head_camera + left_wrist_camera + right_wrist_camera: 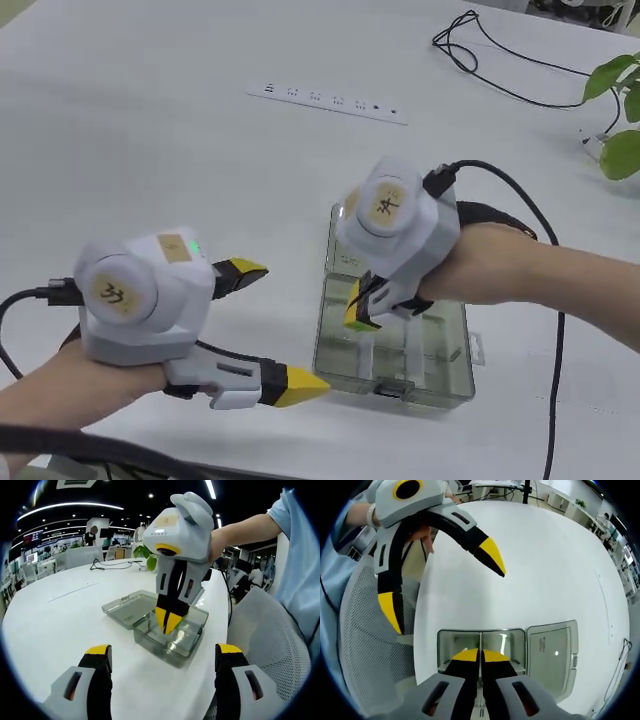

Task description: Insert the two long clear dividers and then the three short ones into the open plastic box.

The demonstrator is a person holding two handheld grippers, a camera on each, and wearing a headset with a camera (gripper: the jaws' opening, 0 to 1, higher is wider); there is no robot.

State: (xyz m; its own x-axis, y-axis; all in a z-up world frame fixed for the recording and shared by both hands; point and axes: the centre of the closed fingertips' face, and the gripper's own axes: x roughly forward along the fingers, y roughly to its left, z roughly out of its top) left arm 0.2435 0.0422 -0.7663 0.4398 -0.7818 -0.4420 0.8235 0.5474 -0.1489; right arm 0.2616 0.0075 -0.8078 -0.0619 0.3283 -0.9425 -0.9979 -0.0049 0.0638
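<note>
Two grippers are over the white table [150,120]. The right gripper [360,312] points down into the open plastic box [445,388], which stands on the table in front of the person with its lid [552,652] folded flat beside it. The jaws of this gripper are pressed together to a thin slit. In the right gripper view, what I take for a clear divider [480,641], seen from its edge, runs from this slit across the box to the far wall. I judge that it is pinched between the jaws, but the plastic is transparent and I cannot be fully sure. Long or short, I cannot tell. The left gripper [272,327] hovers to the left of the box, apart from it, with its jaws wide open and nothing between them.

The step in hand seems to be the seating of this divider. To do it well, the divider should be kept upright, so that both ends meet their slots in the opposite walls, and pushed straight down without tilt. The grip should open only when the lower edge rests on the floor of the box. The box looks light and may slide on the smooth table, so the free left gripper could steady its rim.
</note>
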